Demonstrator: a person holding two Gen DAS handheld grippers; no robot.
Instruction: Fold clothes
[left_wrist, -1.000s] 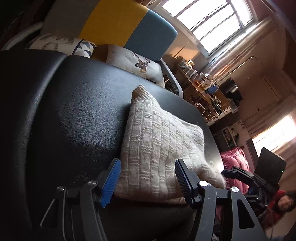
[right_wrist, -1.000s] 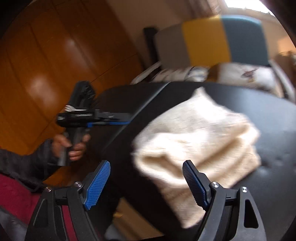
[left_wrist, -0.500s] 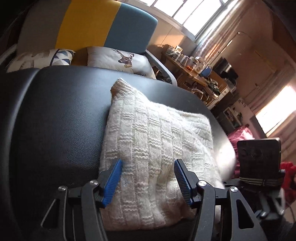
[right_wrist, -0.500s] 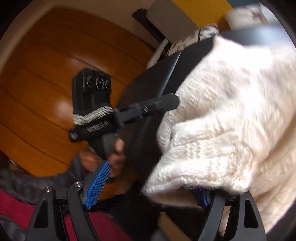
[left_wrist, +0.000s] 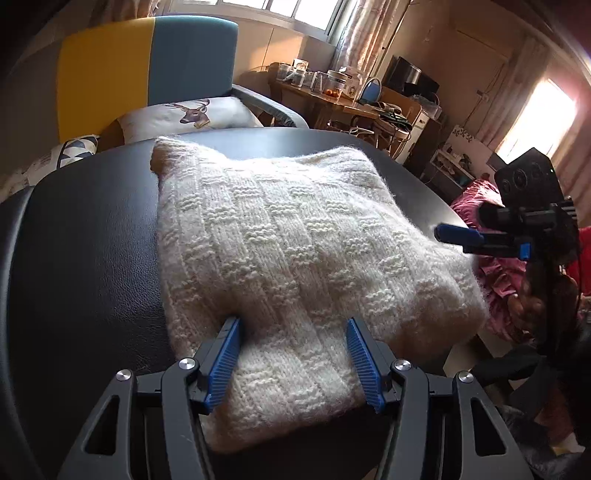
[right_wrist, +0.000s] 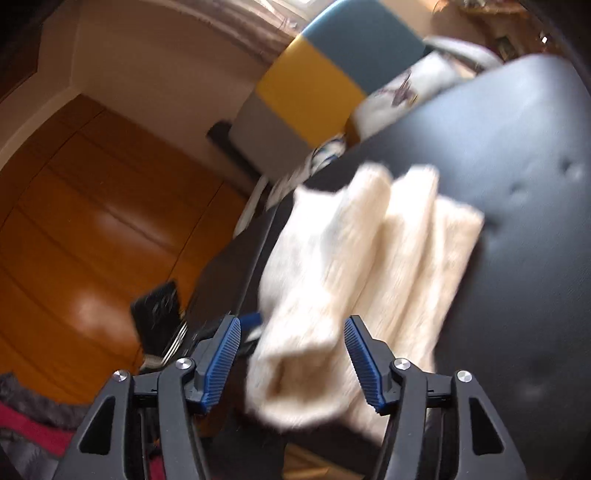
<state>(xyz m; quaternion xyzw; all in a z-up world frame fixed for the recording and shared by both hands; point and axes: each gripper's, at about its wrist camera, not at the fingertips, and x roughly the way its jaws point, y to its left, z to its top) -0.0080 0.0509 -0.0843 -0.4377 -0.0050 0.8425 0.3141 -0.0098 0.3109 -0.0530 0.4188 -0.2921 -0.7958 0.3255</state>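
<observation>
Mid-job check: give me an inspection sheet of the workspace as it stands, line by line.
Surface: black padded top, dimpled, bare around the garment.
Job's things: cream knit sweater folded into a thick pad, near edge overhanging the top.
Clutter: nothing seen on the top.
Grippers: left gripper open, fingers straddling the sweater's near edge; right gripper open at the sweater's stacked end, image blurred.
Cables: nothing seen near the work.
Surroundings: yellow and blue chair with deer cushion behind; crowded wooden desk; wooden panelling.
</observation>
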